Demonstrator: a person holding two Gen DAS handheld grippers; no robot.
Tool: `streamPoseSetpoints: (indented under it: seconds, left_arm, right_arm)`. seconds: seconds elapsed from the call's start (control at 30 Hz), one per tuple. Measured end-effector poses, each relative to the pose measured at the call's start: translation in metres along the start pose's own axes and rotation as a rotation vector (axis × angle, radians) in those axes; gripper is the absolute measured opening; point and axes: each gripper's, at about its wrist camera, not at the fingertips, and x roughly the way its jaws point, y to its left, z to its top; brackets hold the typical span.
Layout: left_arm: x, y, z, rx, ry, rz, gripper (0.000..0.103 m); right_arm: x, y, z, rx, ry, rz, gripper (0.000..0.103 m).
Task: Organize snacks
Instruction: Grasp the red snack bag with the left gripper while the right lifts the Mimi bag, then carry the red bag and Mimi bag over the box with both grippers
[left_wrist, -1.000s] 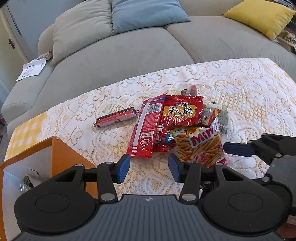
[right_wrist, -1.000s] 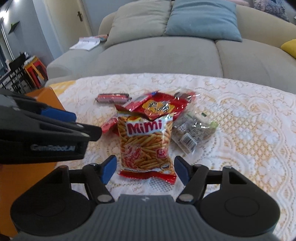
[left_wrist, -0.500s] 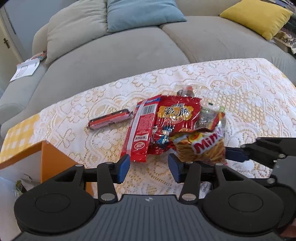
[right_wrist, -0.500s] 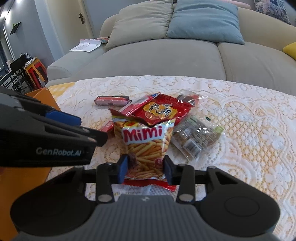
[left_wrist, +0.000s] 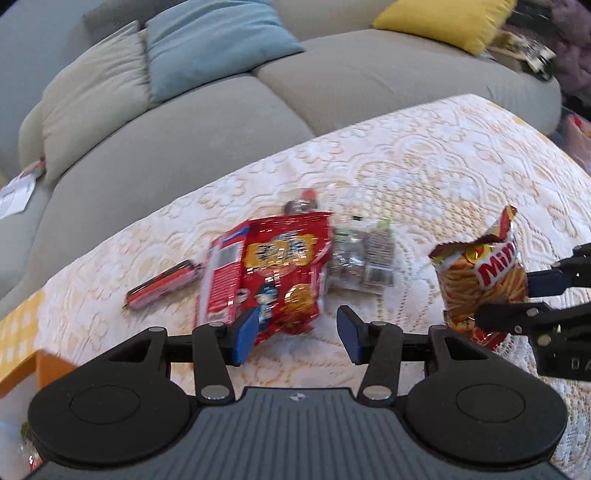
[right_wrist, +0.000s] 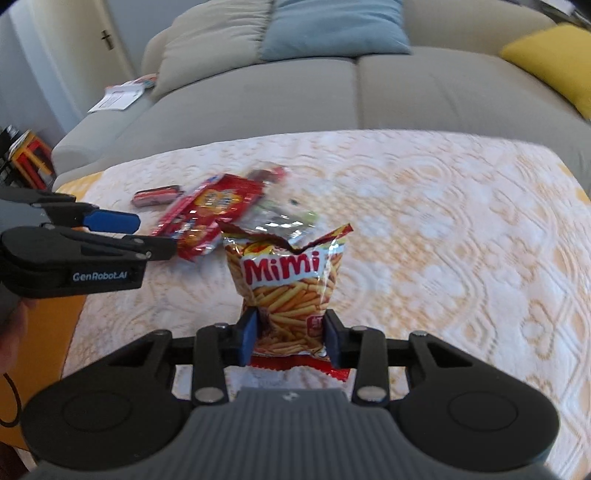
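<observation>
room: i see a grey sofa (right_wrist: 369, 88) behind the table, with a beige cushion (right_wrist: 214, 40), a blue cushion (right_wrist: 332, 29) and a yellow cushion (right_wrist: 554, 62) on it.
surface: a table under a white lace cloth (right_wrist: 443, 221); i use the pile's red snack bag (left_wrist: 284, 273) as my landmark.
orange box: its edge (left_wrist: 48, 365) shows at the table's near left corner, well left of the red bag.
left gripper (left_wrist: 295, 332): jaws apart and empty, hovering just in front of the red bag's near edge.
right gripper (right_wrist: 291, 336): closed further within the last second, pads pinching the lower part of the mimi bag.
mimi bag (right_wrist: 288, 284): upright, lifted, apart from the pile, right of the red bag.
clear packet (left_wrist: 362, 254): touching the red bag's right side.
sausage stick (left_wrist: 162, 284): lying just left of the red bag.
</observation>
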Motion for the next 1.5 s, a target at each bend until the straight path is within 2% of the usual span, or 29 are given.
streamPoseSetpoints:
  seconds: [0.17,0.3,0.4,0.53,0.63,0.7,0.77,0.83,1.03,1.33,1.5]
  left_arm:
    - [0.017,-0.021,0.001,0.116,0.011,0.073,0.059]
    - [0.032,-0.040,0.000,0.214,0.023,0.164,0.059]
    - [0.042,-0.048,0.001,0.261,0.035,0.206,0.059]
    - [0.051,-0.055,-0.001,0.306,0.035,0.263,0.058]
    - [0.055,-0.056,-0.002,0.319,0.041,0.297,0.042]
    - [0.054,-0.054,-0.004,0.314,0.034,0.295,0.039]
    - [0.051,-0.054,-0.006,0.317,0.024,0.302,0.031]
    - [0.047,-0.055,-0.006,0.315,0.013,0.310,0.029]
    - [0.023,-0.049,-0.002,0.244,-0.022,0.282,0.027]
    - [-0.025,-0.040,-0.004,0.108,-0.037,0.186,0.025]
    - [-0.053,-0.036,-0.011,0.045,-0.050,0.173,0.024]
  right_arm:
    - [0.008,-0.010,0.003,0.037,0.008,0.027,0.036]
    - [0.013,-0.018,0.009,0.056,-0.007,0.019,0.036]
    - [0.018,-0.024,0.012,0.083,0.002,0.012,0.036]
    - [0.023,-0.025,0.012,0.105,0.026,0.044,0.036]
    - [0.025,-0.022,0.012,0.092,0.028,0.045,0.036]
    - [0.026,-0.022,0.012,0.091,0.028,0.049,0.036]
    - [0.026,-0.022,0.013,0.091,0.029,0.049,0.036]
    - [0.025,-0.021,0.013,0.085,0.028,0.048,0.036]
    - [0.022,-0.017,0.013,0.055,0.019,0.042,0.036]
    - [0.010,-0.009,0.010,0.010,0.008,0.052,0.035]
    - [-0.005,-0.001,0.005,0.004,-0.005,0.066,0.035]
